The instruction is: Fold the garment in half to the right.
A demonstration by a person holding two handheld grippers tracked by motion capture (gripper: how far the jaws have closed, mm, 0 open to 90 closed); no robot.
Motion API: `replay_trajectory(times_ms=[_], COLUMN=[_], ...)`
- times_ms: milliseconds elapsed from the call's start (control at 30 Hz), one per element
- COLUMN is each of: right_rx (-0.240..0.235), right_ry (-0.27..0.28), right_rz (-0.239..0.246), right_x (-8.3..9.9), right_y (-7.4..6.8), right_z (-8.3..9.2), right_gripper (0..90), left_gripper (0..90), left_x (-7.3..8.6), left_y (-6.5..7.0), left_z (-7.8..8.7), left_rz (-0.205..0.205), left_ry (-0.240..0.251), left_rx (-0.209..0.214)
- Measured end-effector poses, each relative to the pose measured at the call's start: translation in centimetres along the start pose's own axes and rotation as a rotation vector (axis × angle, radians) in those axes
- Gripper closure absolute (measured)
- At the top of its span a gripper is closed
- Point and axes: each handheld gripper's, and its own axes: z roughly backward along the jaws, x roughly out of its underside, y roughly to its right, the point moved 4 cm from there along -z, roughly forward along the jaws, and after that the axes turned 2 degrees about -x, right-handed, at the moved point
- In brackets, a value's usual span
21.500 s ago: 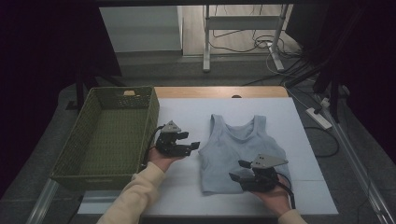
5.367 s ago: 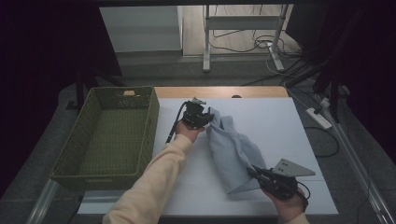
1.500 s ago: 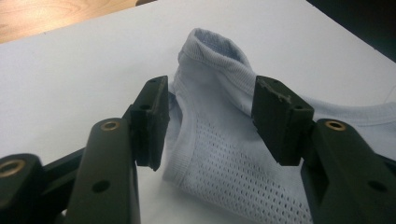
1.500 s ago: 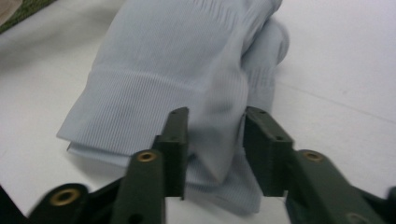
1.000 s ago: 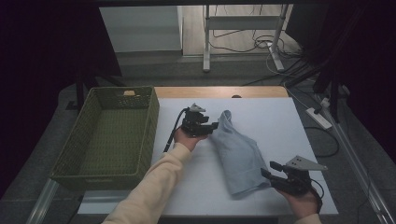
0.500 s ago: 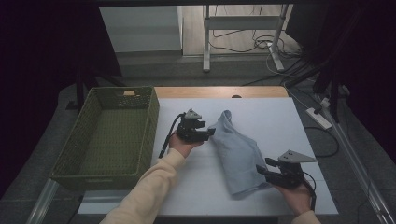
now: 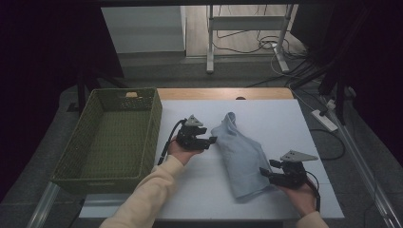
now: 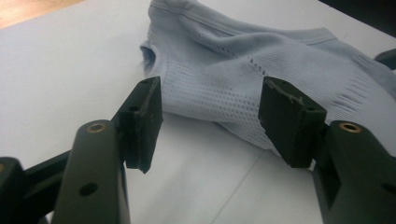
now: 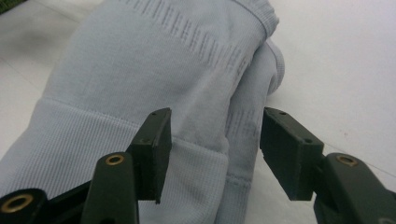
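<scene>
Folded pale-blue top [image 7: 241, 156] lies mid-table, right of green basket [image 7: 114, 137]; left gripper [image 7: 209, 140] just beside far end, right gripper [image 7: 267, 174] at near end; both jaws parted, just been opening, gripping nothing.

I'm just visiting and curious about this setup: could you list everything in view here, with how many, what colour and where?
Folded pale blue knit top: one, light blue, middle of the table, lying slantwise.
Woven green plastic basket: one, olive green, at the table's left edge.
White table: one, white top with a wooden strip at the far edge.
White power strip: one, on the floor to the right.
Left gripper: one, black, jaws open beside the top's upper end.
Right gripper: one, black, jaws open at the top's lower end.
</scene>
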Motion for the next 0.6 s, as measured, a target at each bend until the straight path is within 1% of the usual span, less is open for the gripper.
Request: replay_trajectory(times_ms=[100,200,267,333,400,500,600], right_rx=[-0.007,-0.016,-0.014,-0.014,-0.007,-0.019,-0.033], right_ry=[-0.012,-0.032,-0.047,-0.059,-0.078,-0.096,-0.113], right_rz=[-0.005,-0.016,-0.022,-0.027,-0.031,-0.044,-0.043], right_x=[0.2,0.5,0.8,1.0,1.2,1.5,1.8], right_y=[0.1,0.2,0.4,0.5,0.6,0.7,0.7], right_z=[0.0,-0.2,-0.2,-0.2,-0.2,-0.4,-0.5], right_gripper=[43.2,43.1,42.9,42.7,42.5,42.4,44.5], left_gripper=[39.8,39.7,39.7,39.6,39.5,39.6,39.6], left_x=[0.2,0.5,0.9,1.1,1.2,1.1,1.0], left_y=[0.1,0.2,0.2,0.2,0.1,0.1,0.1], left_z=[0.2,0.3,0.3,0.2,0.3,0.5,0.6], left_rz=[0.001,0.021,0.008,0.01,0.015,0.02,0.022], left_ry=[-0.002,0.001,-0.013,-0.022,-0.021,-0.011,-0.005], left_rx=[0.008,0.03,0.02,0.021,0.019,0.018,0.019])
